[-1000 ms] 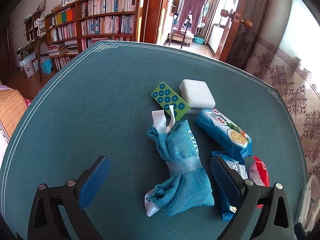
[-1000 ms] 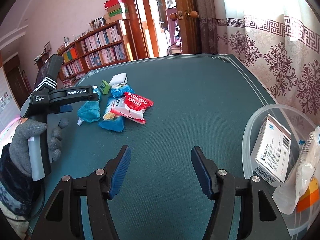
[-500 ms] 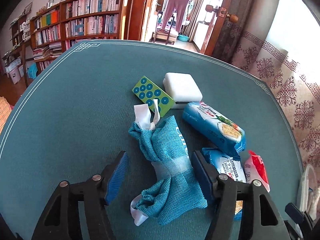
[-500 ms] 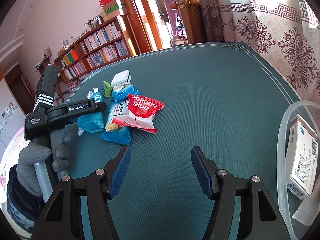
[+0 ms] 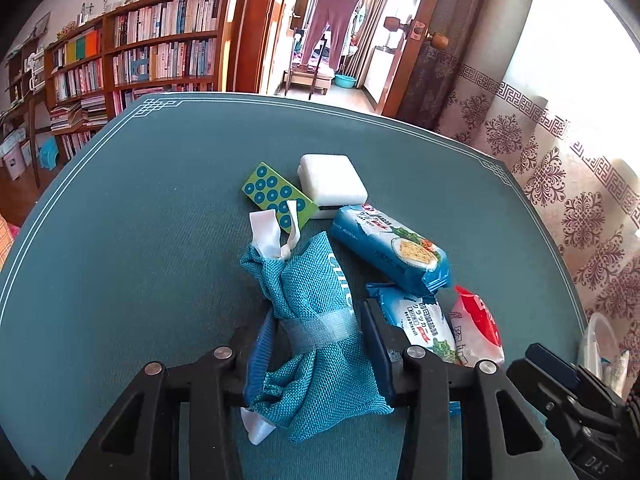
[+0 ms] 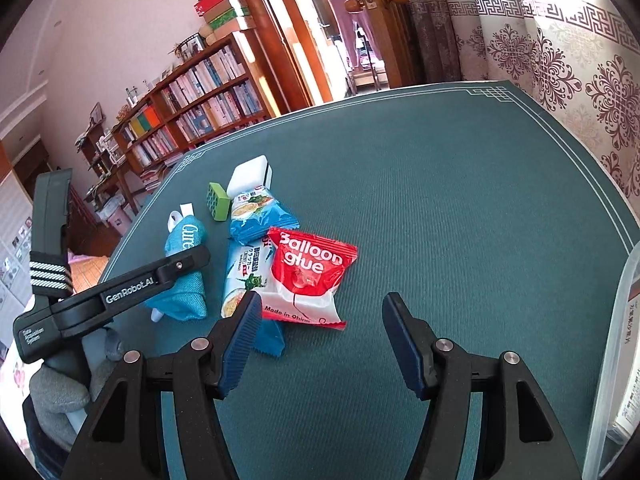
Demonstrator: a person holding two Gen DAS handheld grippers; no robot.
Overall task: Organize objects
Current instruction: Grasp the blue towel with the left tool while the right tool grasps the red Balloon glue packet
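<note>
Bookshelves point(image 5: 132, 56) and an open doorway back the teal felt table point(image 5: 120, 216) in my left wrist view, where my left gripper point(image 5: 316, 344) is clamped on the teal woven drawstring pouch point(image 5: 316, 320), beside two blue cracker packets point(image 5: 392, 250). From my right wrist view, my right gripper point(image 6: 320, 340) hangs spread and empty just before the red-and-white packet reading "Balloon glue" point(image 6: 310, 276); "GenRobot.AI" marks the other tool's arm.

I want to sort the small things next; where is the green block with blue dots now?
In the left wrist view the green block lies on the table ahead of the left gripper, touching the white box, behind the blue cloth pouch.
</note>
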